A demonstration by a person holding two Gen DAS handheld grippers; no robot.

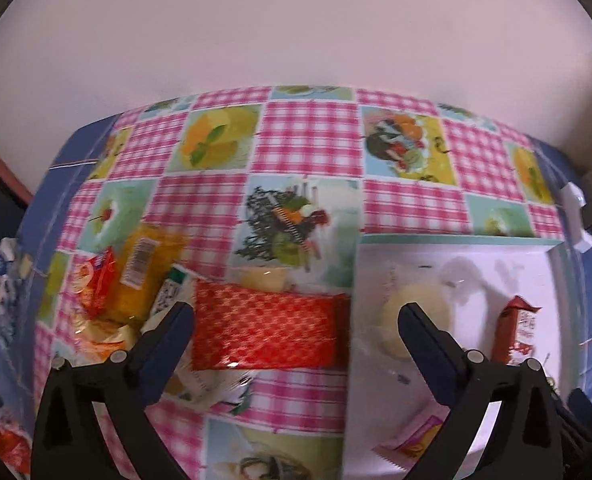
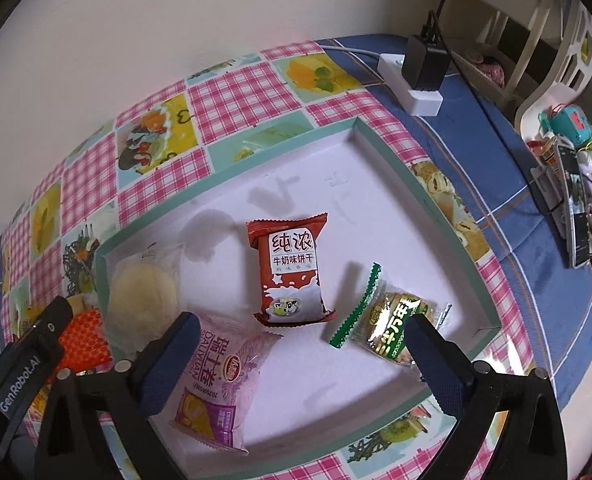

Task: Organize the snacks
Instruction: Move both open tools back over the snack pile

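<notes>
A shallow white box with a green rim (image 2: pixel 436 208) lies on the checked tablecloth. In it are a pale round bun in clear wrap (image 2: pixel 141 298), a red-brown milk biscuit pack (image 2: pixel 291 272), a green candy-style packet (image 2: pixel 388 320) and a pink Swiss roll pack (image 2: pixel 219 384). My right gripper (image 2: pixel 300 344) is open above the box, empty. My left gripper (image 1: pixel 296 320) is open over a red patterned packet (image 1: pixel 267 328) lying left of the box (image 1: pixel 456 240). A pile of loose snacks, with an orange packet (image 1: pixel 143 272), lies further left.
A white power strip with a black adapter (image 2: pixel 416 76) sits on the blue cloth behind the box. A chair and a cluttered shelf of toys (image 2: pixel 576 184) stand at the right. The wall runs along the table's far edge.
</notes>
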